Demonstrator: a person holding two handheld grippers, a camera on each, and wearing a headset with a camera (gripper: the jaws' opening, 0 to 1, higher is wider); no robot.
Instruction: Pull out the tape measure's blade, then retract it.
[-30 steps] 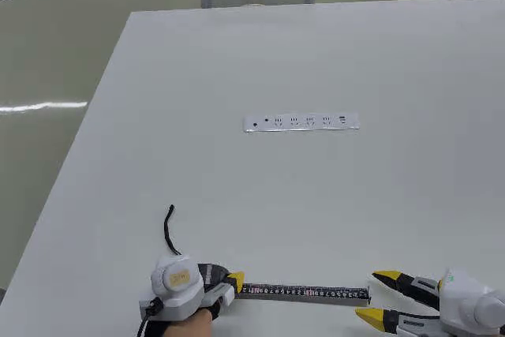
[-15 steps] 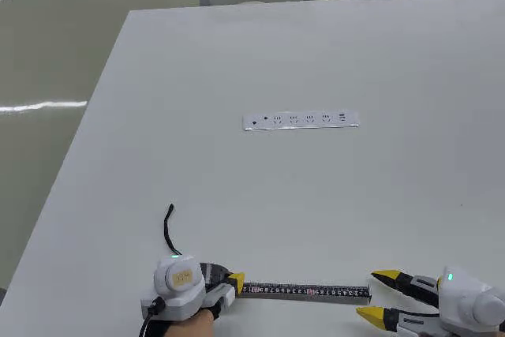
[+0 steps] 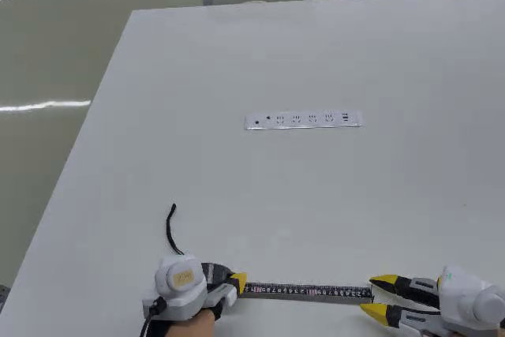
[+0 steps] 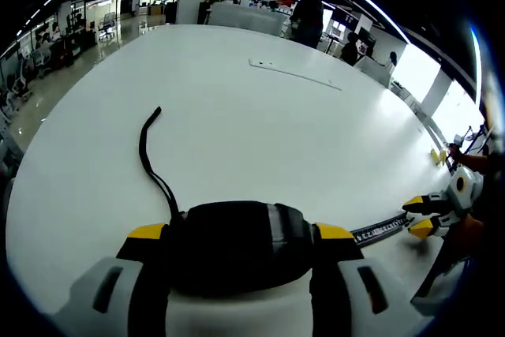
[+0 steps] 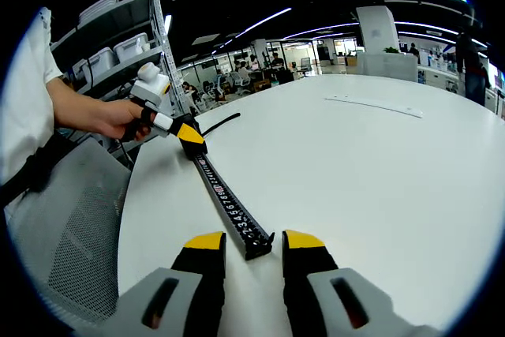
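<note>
Tape measure (image 3: 211, 274) clamped in left tool (image 4: 237, 233), blade (image 3: 304, 292) beside table (image 5: 379, 179) edge

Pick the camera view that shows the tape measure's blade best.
The right gripper view: the blade runs lengthwise up the picture, numbers readable. The head view shows a thin strip near the bottom; the left gripper view, a short far piece.

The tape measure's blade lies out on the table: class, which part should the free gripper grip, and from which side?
Probably its free end, approached along the blade from opposite the case. It lies flat and narrow, so the right gripper's open jaws can close on its edges while the left gripper holds the case.
</note>
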